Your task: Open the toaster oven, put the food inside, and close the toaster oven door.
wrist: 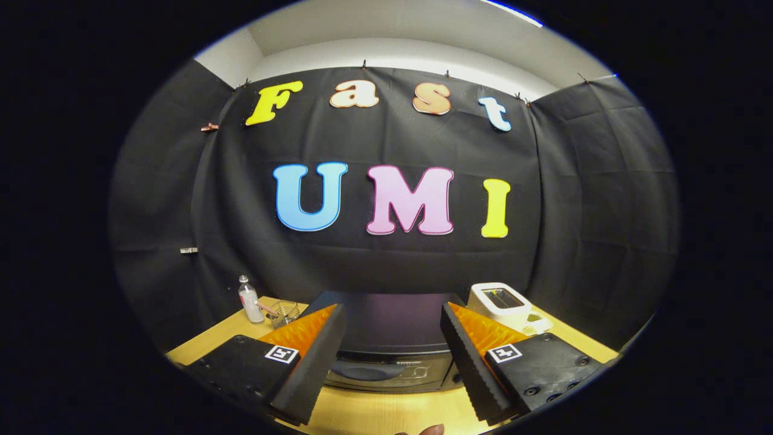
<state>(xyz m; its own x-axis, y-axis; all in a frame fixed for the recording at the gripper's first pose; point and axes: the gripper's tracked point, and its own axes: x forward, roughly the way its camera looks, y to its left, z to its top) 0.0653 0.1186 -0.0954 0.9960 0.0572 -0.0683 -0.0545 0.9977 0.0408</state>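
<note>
Gripper (pixel 392 356) agape — toaster oven (pixel 389 338) ahead

Toaster oven (pixel 389 335), between my gripper (pixel 392 362) fingers spread wide at 6 o'clock: dark matt top, glossy glass-like door. Fingers' (pixel 314 362) inner faces: ribbed, matt (foam-like, I judge). Table (pixel 374 411): smooth pale wood-look surface. White toaster (pixel 500 302), 1 o'clock of the oven: glossy plastic. Bottle (pixel 249 300), 10 o'clock: clear plastic. Basket (pixel 285 313) beside it: thin wire. Wall (pixel 386 260): matt black cloth, creased.
</note>
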